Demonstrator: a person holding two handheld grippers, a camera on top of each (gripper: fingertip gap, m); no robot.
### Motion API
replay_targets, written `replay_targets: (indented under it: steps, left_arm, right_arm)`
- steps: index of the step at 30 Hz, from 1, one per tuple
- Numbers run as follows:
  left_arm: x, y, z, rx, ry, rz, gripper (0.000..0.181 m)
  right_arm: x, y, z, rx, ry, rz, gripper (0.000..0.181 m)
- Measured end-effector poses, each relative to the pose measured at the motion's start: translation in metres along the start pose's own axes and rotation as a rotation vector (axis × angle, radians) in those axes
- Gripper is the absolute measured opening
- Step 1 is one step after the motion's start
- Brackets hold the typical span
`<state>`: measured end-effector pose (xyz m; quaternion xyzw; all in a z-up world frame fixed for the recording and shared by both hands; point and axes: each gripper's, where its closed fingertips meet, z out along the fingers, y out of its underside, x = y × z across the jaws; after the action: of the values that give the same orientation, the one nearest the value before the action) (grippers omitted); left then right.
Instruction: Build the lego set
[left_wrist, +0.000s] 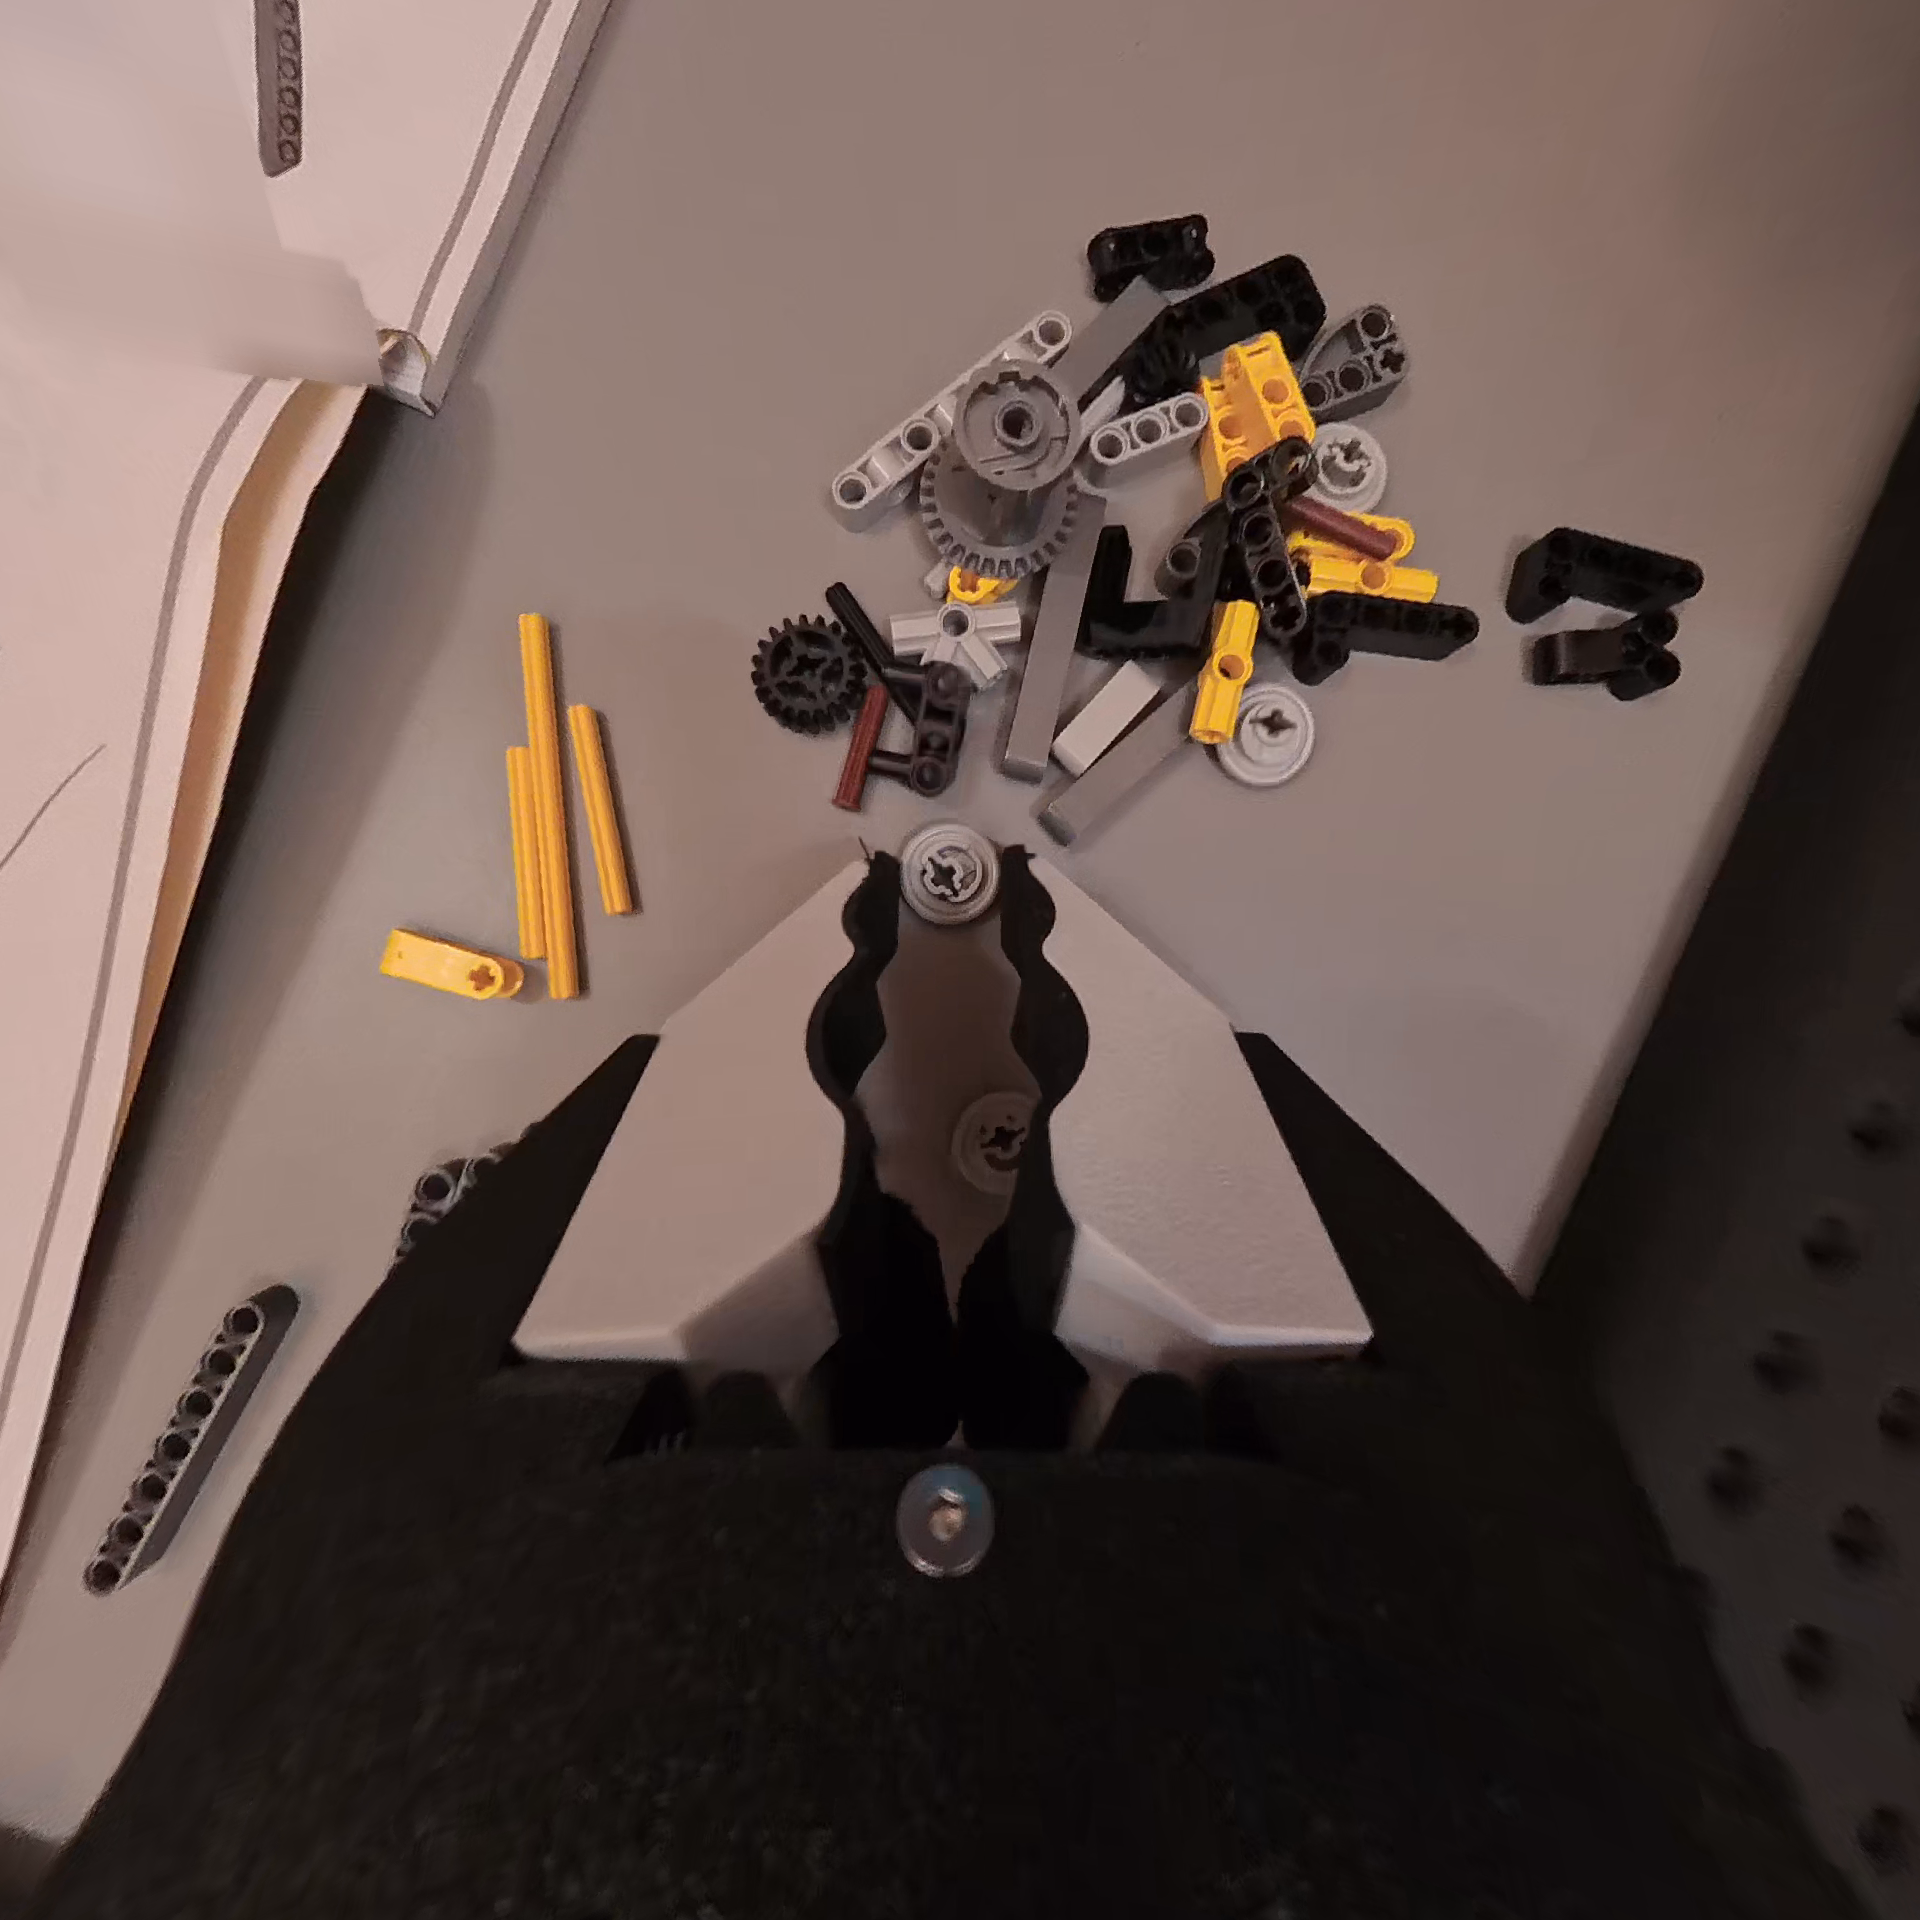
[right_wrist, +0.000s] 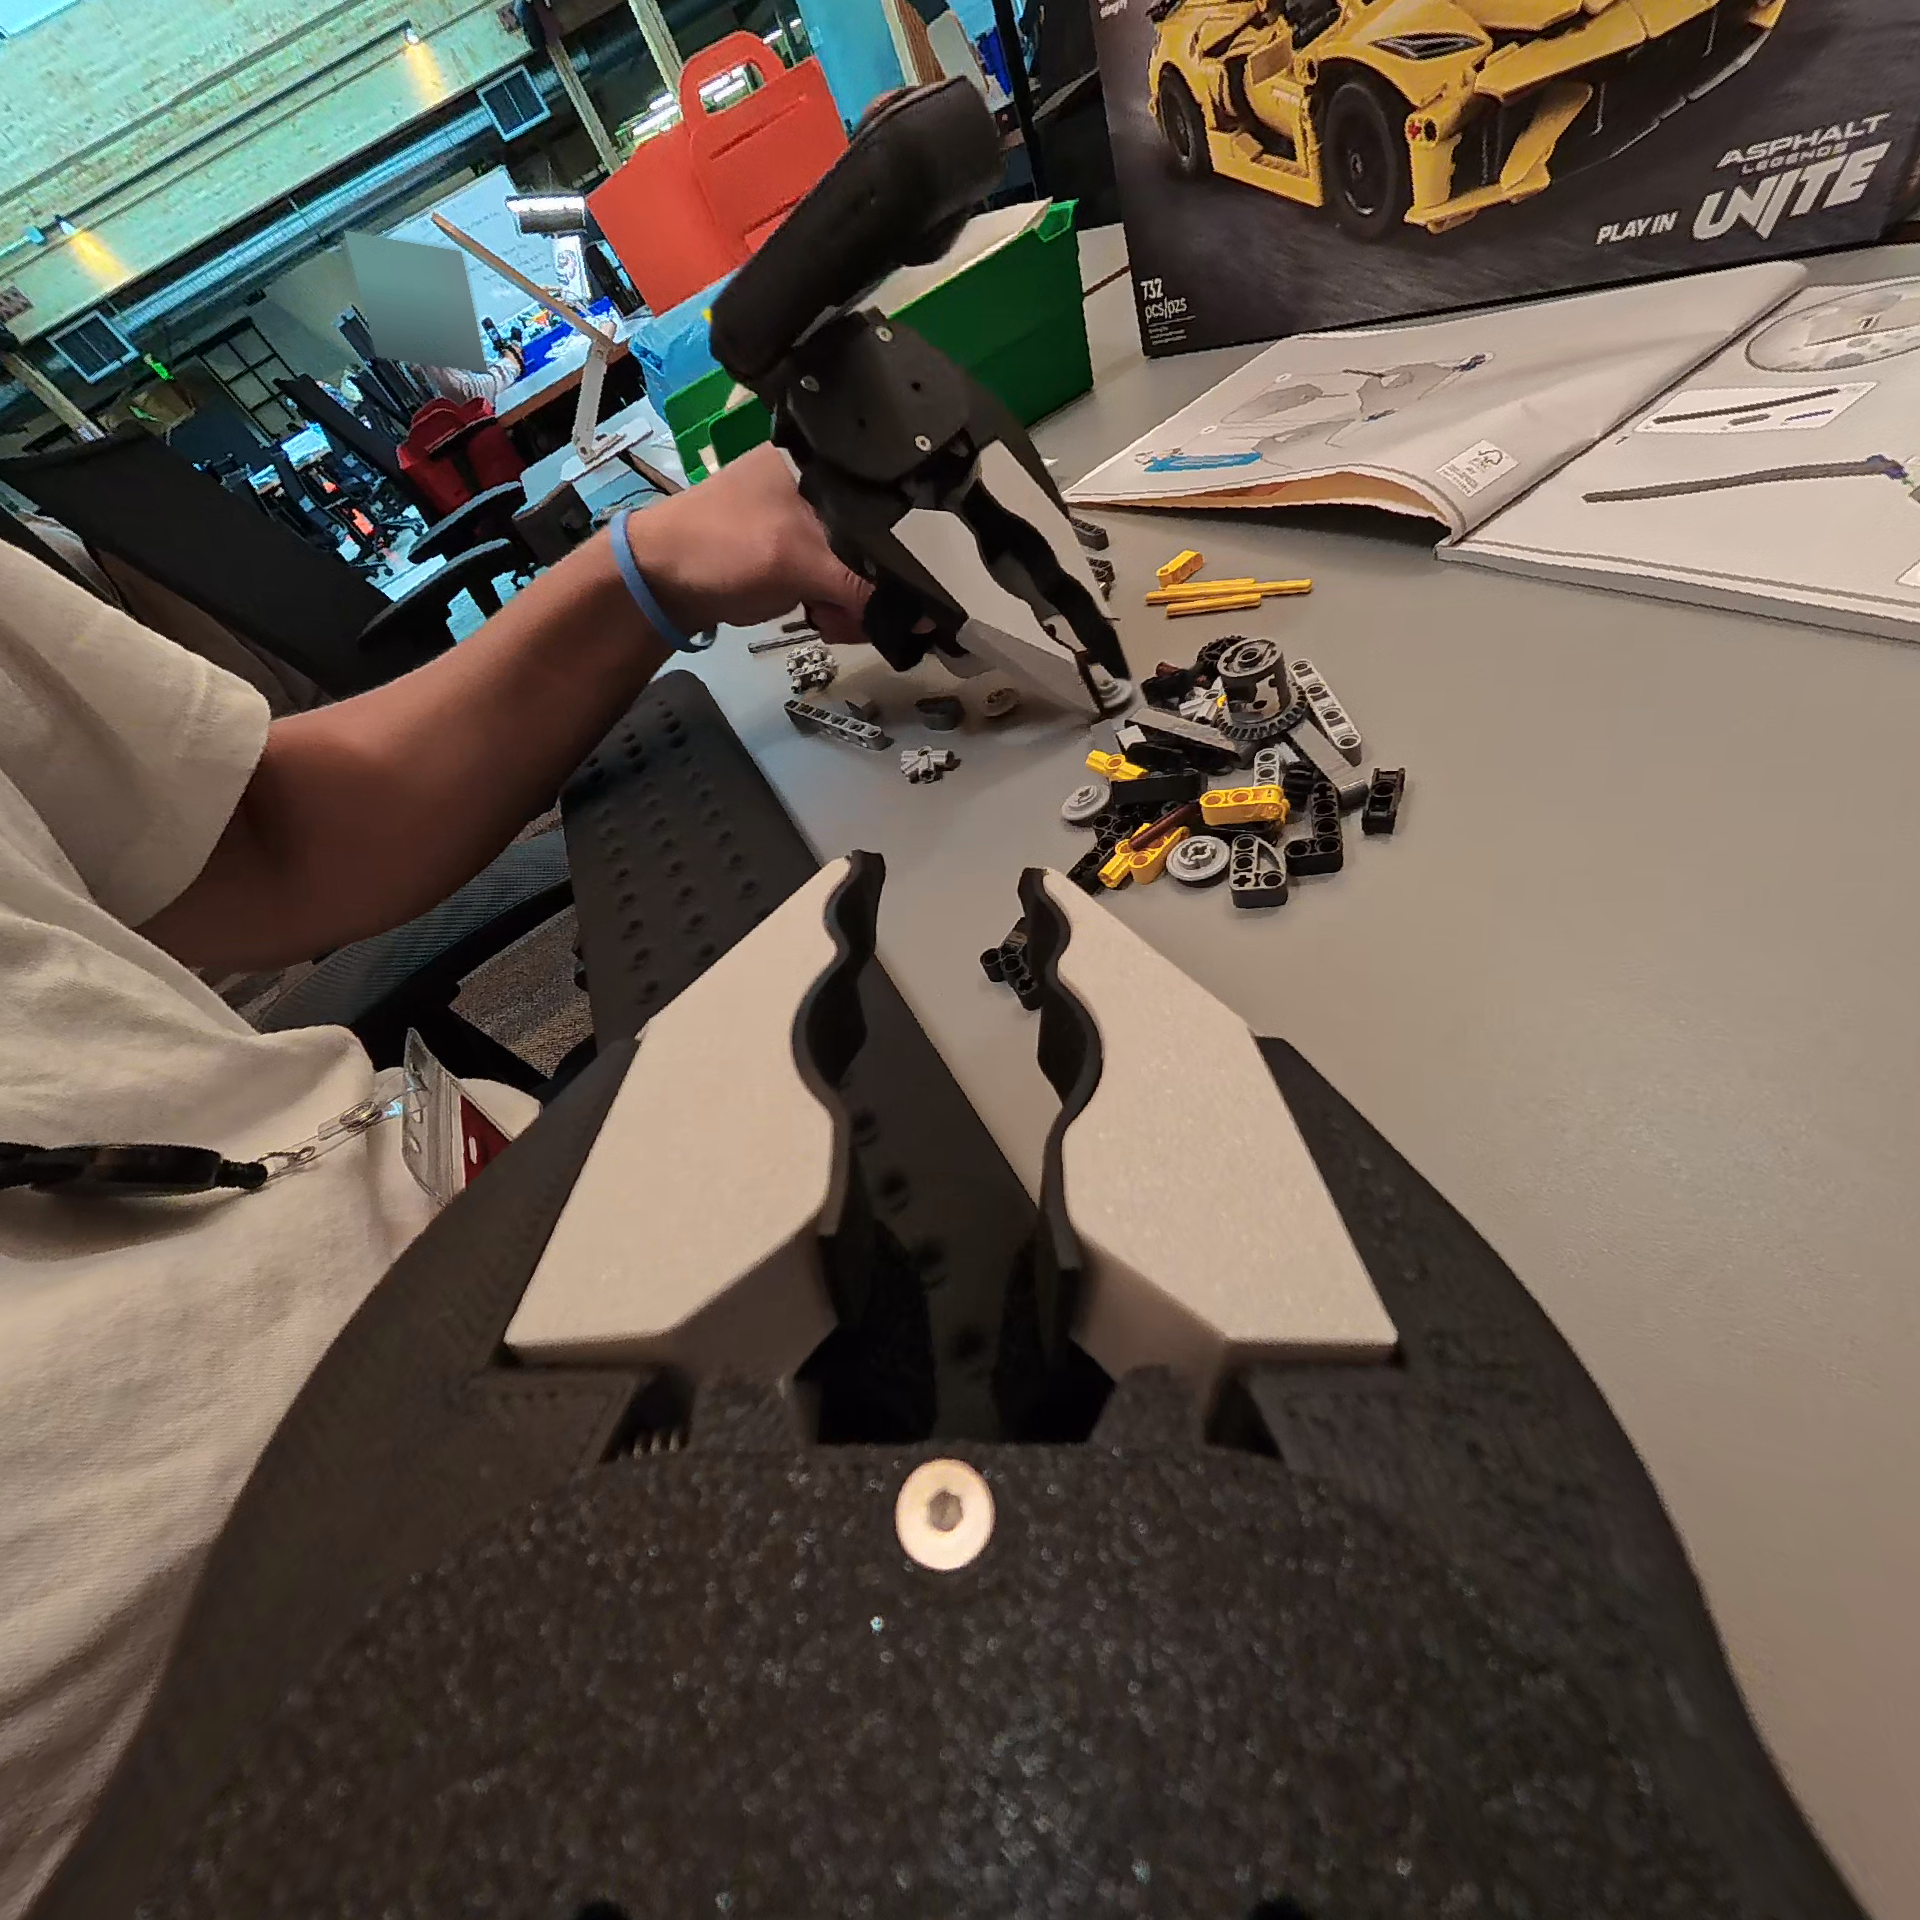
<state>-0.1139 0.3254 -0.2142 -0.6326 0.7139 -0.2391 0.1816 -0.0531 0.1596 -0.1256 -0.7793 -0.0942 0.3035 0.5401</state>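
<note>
Build barely begun: parts pile (left_wrist: 1143, 540) loose on desk (left_wrist: 1351, 1039). Left gripper (left_wrist: 948, 883) jaws pinch grey round piece (left_wrist: 948, 871); right gripper (right_wrist: 951, 914) jaws apart, empty.

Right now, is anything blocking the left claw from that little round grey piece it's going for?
Nothing visible does. The left claw already has its tips on either side of the round grey pulley piece, at the near edge of the parts pile. The nearest neighbour, a brown axle, lies just beyond it.
</note>
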Motion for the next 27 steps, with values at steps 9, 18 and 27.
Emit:
replay_targets:
  steps: [9,18,27]
  left_arm:
    - [0.017,0.025,-0.017,-0.051,-0.009,0.006,0.018]
    - [0.035,-0.005,-0.015,0.066,0.033,0.020,0.025]
    - [0.063,-0.016,0.015,0.054,0.003,0.008,0.029]
  right_arm:
    - [0.000,0.001,0.001,-0.006,-0.002,0.000,0.028]
    - [0.001,0.001,0.001,-0.006,0.005,-0.002,0.029]
    - [0.000,0.000,0.001,-0.003,0.001,-0.002,0.031]
